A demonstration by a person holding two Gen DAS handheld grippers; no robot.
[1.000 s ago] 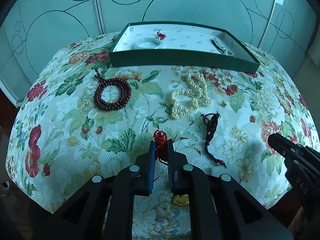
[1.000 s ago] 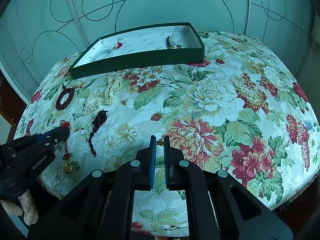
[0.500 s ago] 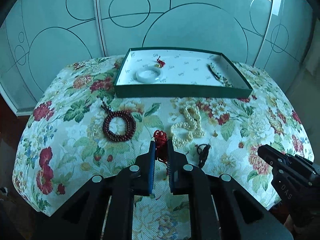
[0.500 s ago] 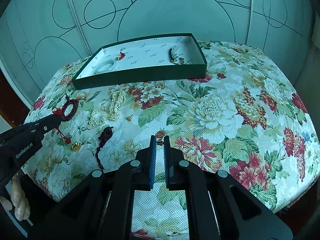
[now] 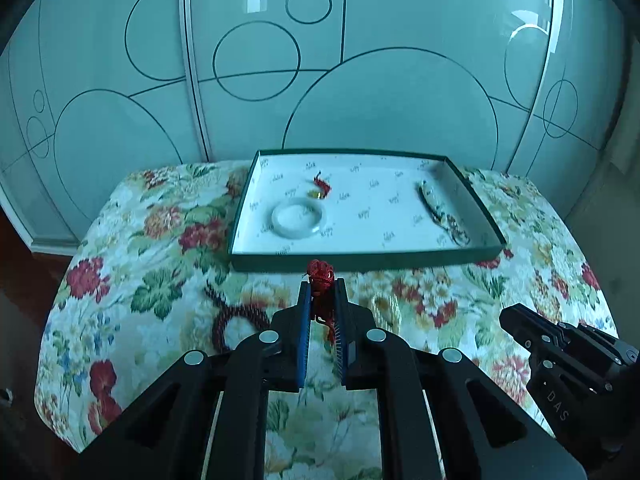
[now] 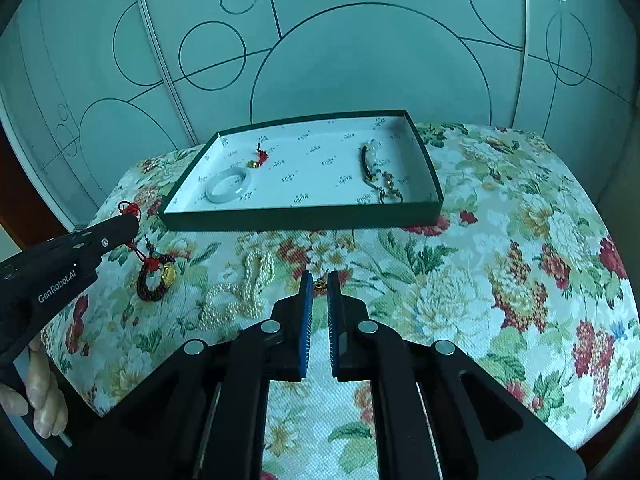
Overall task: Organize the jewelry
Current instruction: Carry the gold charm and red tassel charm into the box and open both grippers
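- Left tongs (image 5: 321, 294): pinching the red knotted cord of a charm (image 5: 320, 276); the knot head pokes out above the tips, cord trails down between the blue pads.
- From the right wrist view the same charm (image 6: 154, 266) hangs clear of the bench below the left tongs (image 6: 134, 218): red loop above the tips, a second red knot and a gold pendant (image 6: 168, 273) dangling beneath.
- Right tongs (image 6: 318, 280): pressed together with only a narrow slit between the pads; nothing held. A small gold item (image 6: 319, 285) lies on the cloth just past the tips; too small to identify.
- Green box (image 5: 486, 222), white printed lining, sits ahead of both tongs at the far side of the bench (image 6: 500, 240), which is covered in a floral cloth.
- Box contents: pale bangle (image 5: 297, 221) at the left, small red-and-gold charm (image 5: 320, 188) just behind it, dark corded bracelet (image 5: 438, 214) near the right wall.
- On the cloth between the tongs and the box: dark red bead bracelet (image 6: 150, 286) directly beneath the hanging charm, pearl strand (image 6: 240, 288) in a loose heap just left of the right tongs.
- A person's fingers (image 6: 38, 400) wrap the left tongs' handle at the lower left of the right wrist view.
- Right tongs (image 5: 516, 320) also show at the right edge of the left wrist view, over the bench's near right side.
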